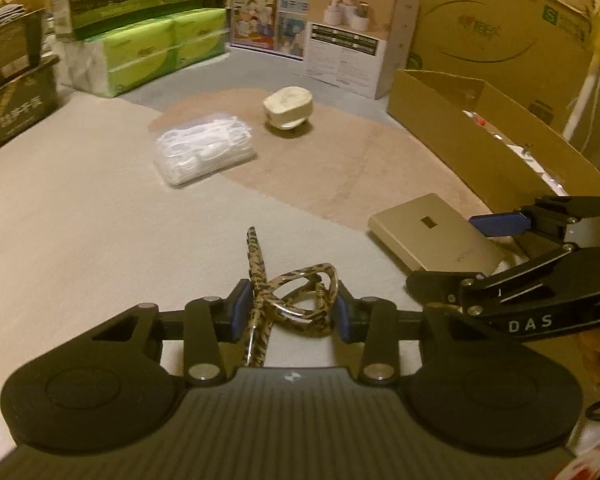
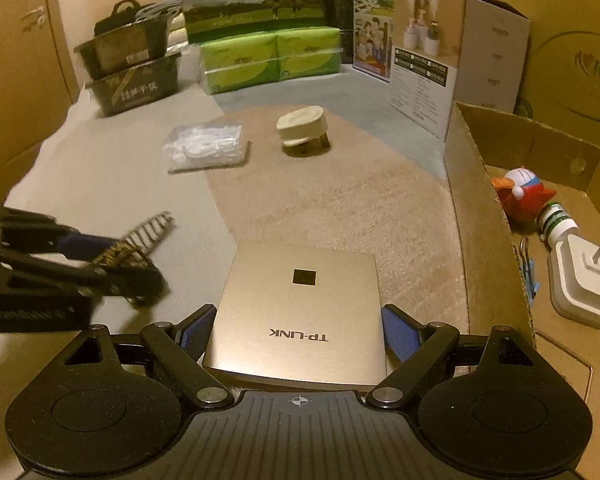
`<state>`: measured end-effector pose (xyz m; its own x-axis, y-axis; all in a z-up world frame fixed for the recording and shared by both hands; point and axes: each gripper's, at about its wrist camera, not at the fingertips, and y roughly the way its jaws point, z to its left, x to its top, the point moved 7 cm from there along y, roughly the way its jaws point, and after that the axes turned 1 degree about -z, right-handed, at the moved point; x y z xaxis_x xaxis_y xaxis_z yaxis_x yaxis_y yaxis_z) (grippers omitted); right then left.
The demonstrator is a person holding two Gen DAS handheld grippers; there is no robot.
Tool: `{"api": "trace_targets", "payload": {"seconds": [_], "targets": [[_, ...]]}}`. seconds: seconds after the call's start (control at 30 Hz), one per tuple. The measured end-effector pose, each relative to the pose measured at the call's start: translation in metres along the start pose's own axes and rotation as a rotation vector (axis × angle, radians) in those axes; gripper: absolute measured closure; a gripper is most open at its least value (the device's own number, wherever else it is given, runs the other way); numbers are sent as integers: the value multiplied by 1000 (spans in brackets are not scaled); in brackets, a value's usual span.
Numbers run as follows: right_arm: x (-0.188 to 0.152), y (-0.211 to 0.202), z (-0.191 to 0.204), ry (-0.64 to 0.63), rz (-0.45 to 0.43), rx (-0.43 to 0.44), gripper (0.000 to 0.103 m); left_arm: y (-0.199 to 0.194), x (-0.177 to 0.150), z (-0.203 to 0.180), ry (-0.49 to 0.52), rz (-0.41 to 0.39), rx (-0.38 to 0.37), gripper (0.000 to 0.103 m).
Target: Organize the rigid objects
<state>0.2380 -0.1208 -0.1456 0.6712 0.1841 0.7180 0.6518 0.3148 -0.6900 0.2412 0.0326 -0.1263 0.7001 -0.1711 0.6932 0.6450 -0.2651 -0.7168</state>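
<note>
My left gripper (image 1: 290, 312) is shut on leopard-print scissors (image 1: 296, 300), its pads pressing the handle loops; the blades point away over the carpet. In the right wrist view the left gripper (image 2: 132, 268) and the scissors (image 2: 148, 232) appear blurred at the left. My right gripper (image 2: 296, 332) is open, with a fingertip on each side of a gold TP-LINK box (image 2: 300, 304) lying flat; the pads stand apart from its sides. The box (image 1: 432, 232) and the right gripper (image 1: 452, 252) also show at the right of the left wrist view.
An open cardboard box (image 2: 484, 216) at the right holds a Doraemon toy (image 2: 520, 196), a small bottle (image 2: 556, 224) and a white plug adapter (image 2: 580, 284). A clear bag of white items (image 2: 206, 148) and a cream plug (image 2: 302, 128) lie farther off. Green tissue packs (image 2: 272, 60) and cartons line the back.
</note>
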Motion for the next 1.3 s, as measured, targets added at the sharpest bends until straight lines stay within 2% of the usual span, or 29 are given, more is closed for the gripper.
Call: {"api": "trace_targets", "payload": {"seconds": [0.23, 0.47, 0.8, 1.3], "targets": [[0, 9, 3, -23, 2, -24, 16, -10, -9, 7, -98, -31, 53, 66], [2, 6, 4, -14, 1, -33, 17, -19, -14, 3, -115, -27, 91, 66], [4, -46, 17, -14, -56, -16, 17, -53, -23, -9, -129, -29, 122, 66], [-3, -128, 15, -16, -116, -15, 17, -109, -14, -60, -120, -73, 96, 66]]}}
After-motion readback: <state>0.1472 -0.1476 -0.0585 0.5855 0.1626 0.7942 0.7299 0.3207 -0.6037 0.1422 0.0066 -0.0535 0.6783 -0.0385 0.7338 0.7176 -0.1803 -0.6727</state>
